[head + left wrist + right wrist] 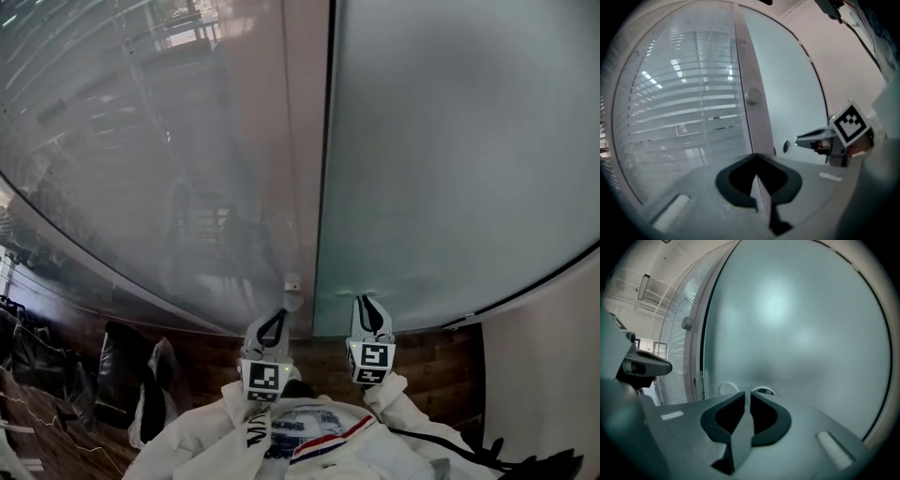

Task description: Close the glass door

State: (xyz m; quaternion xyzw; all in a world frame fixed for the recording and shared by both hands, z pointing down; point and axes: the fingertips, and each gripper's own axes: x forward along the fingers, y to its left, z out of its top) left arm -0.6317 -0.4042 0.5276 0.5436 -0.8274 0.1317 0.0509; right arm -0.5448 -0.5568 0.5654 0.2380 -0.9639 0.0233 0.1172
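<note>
The frosted glass door [450, 150] fills the right half of the head view, its left edge against a pale frame post [305, 141]. My right gripper [367, 300] points at the door's lower left corner. In the right gripper view its jaws [748, 393] stand a narrow slit apart with nothing between them, just short of two round fittings [763, 391] on the door [797, 324]. My left gripper [278, 314] points at the post's foot, and in its own view the jaws [757, 157] meet at the tips, empty.
Left of the post runs a glass wall [141, 141] with blinds behind it. A round knob [753, 95] sits on the post. Below lies wood floor [431, 356], with dark bags [122, 375] at the left and a white wall [553, 356] at the right.
</note>
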